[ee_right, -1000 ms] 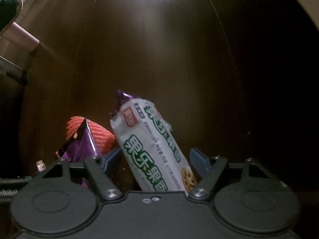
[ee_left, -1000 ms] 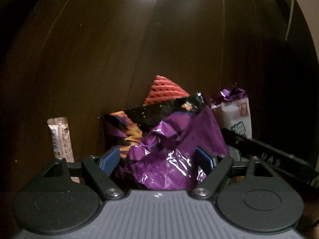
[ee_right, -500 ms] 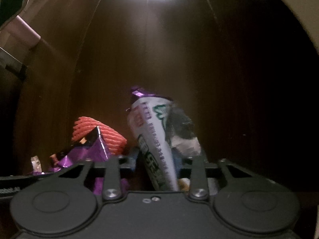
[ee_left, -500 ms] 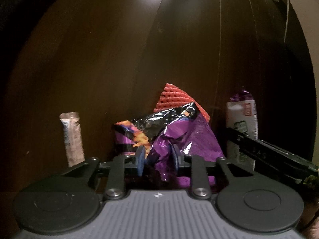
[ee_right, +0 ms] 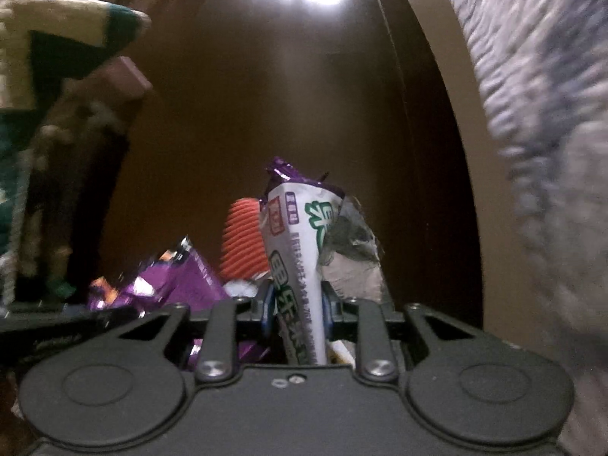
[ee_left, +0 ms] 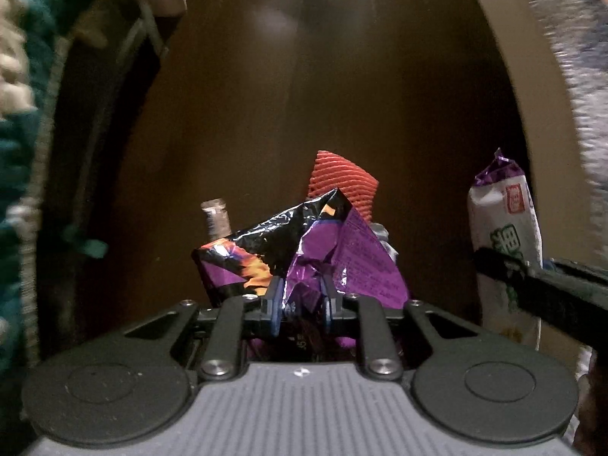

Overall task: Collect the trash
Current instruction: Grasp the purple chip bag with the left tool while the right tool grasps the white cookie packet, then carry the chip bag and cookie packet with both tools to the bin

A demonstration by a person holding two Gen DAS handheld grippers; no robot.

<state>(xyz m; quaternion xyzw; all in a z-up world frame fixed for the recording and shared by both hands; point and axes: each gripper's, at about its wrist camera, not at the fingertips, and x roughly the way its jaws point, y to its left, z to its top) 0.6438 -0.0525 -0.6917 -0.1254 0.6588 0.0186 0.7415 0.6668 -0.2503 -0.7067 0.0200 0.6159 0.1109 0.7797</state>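
— Left gripper is pinching the purple snack bag; the right gripper is closing tighter on the white biscuit wrapper, both clear of the dark wooden floor.
— Pickup's done, I'd say. Next they need a bin; none's visible.

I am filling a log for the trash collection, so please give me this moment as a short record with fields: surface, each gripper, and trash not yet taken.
surface: dark wooden table
left gripper: shut on the purple snack bag
right gripper: jaws closing, pads pressed on the white biscuit wrapper
trash not yet taken: red foam net; small sachet
surroundings: green and cream knitted cloth at the left
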